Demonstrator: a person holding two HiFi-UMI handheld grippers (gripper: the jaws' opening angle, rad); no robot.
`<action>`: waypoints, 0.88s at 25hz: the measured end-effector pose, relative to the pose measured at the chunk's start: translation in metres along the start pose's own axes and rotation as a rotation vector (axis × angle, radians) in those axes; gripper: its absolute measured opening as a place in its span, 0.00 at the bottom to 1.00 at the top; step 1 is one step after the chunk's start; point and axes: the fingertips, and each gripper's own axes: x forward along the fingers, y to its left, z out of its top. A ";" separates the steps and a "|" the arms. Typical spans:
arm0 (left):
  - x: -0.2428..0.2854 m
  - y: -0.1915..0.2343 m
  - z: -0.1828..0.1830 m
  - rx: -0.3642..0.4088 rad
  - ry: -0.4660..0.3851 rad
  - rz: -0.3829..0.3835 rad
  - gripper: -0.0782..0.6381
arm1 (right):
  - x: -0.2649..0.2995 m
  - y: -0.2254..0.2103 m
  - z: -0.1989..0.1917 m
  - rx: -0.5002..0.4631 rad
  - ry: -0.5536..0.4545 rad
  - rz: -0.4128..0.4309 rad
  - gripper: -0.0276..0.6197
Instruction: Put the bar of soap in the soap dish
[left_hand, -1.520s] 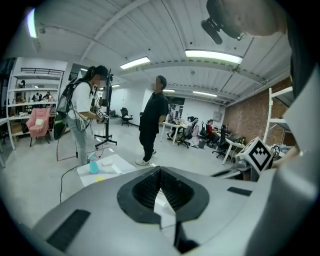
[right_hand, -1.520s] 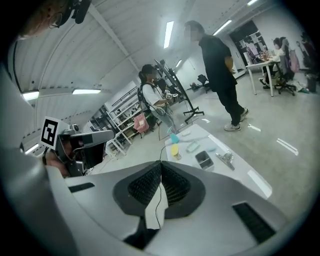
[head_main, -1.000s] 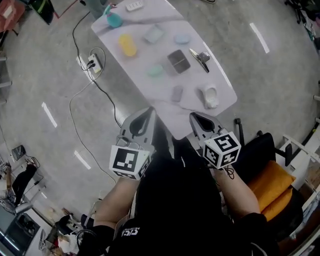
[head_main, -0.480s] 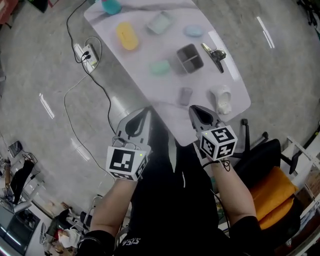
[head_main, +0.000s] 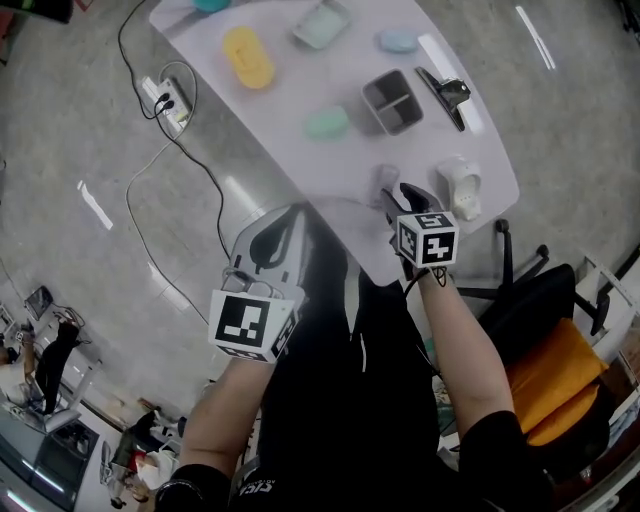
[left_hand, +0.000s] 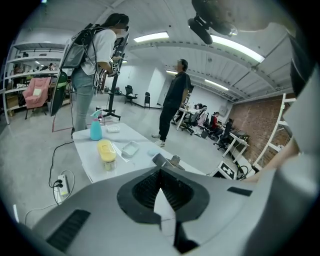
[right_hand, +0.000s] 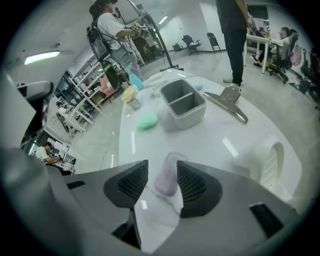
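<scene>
Lilac rounded soap bar (right_hand: 167, 179) inside right claw (right_hand: 162, 172), jaws just opening; left claw (left_hand: 160, 181) closed

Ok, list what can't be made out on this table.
- Lilac soap: head view, near end hidden under right gripper, whose jaws have just been opening around it.
- White holder: right gripper view, lower part cut off by gripper body.
- Teal bottle: head view, cut by top edge.

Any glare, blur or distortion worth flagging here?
Head view: fisheye bend, glare streaks on the table and floor. Left gripper view: heavy fisheye, dark corners, ceiling lights blown out. Right gripper view: light reflections on the table; the lilac soap looks soft.
</scene>
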 end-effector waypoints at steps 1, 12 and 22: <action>0.001 0.002 -0.001 0.001 0.003 -0.001 0.12 | 0.007 -0.004 -0.002 0.012 0.014 -0.019 0.32; 0.019 0.027 -0.024 -0.074 0.043 -0.048 0.12 | 0.056 -0.028 -0.018 0.137 0.106 -0.170 0.39; 0.029 0.054 -0.023 -0.094 0.038 -0.042 0.12 | 0.054 -0.032 -0.022 -0.241 0.231 -0.183 0.40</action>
